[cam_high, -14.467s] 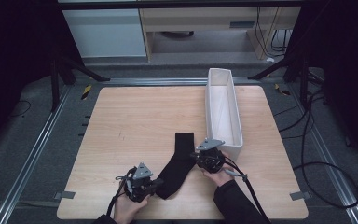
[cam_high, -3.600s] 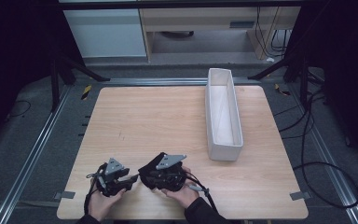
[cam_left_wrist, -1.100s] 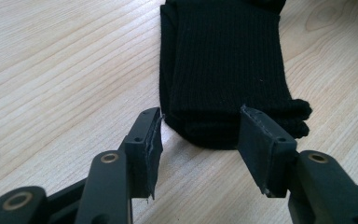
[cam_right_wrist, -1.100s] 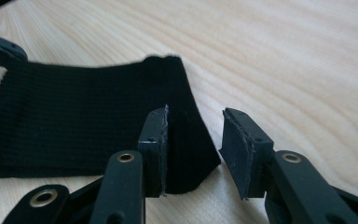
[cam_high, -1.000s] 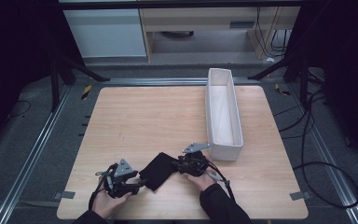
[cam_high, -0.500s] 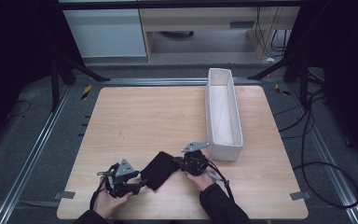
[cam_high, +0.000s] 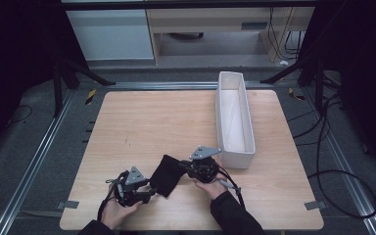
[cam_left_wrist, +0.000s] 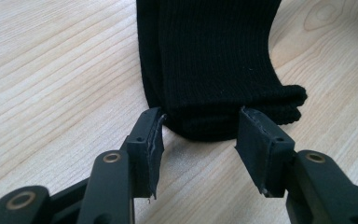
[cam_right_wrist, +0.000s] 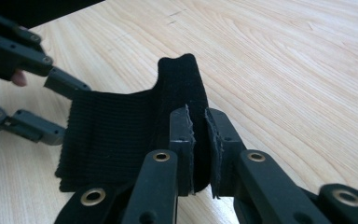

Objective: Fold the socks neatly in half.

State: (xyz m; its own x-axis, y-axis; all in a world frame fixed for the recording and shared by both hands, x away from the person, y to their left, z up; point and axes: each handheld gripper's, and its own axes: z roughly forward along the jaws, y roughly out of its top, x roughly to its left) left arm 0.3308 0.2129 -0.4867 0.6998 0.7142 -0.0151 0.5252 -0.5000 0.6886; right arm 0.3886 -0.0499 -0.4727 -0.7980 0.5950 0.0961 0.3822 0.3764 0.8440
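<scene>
The right gripper (cam_right_wrist: 199, 140) is pinching an upturned edge of the black knitted cloth (cam_right_wrist: 121, 135) between its fingers (cam_right_wrist: 182, 135), which are standing nearly together with only the fabric between them. The left gripper (cam_left_wrist: 200, 135) is holding its fingers (cam_left_wrist: 151, 137) spread apart, one at each side of the cloth's (cam_left_wrist: 214, 60) folded end, just beside it and gripping nothing.

In the high view the cloth (cam_high: 166, 175) is lying near the front edge of the table (cam_high: 161, 122), stretching between the left gripper (cam_high: 149, 192) and the right gripper (cam_high: 188, 167), with a hand behind each. No writing or label is showing on the cloth or the grippers.

The table is showing pale wood grain, and a long white bin (cam_high: 234, 120) is standing toward its right side, just beyond the right gripper. Grey floor with metal rails (cam_high: 39, 156) is surrounding the table, black cables (cam_high: 333, 161) are trailing at the right, and pale cabinets (cam_high: 112, 34) are standing at the back.
</scene>
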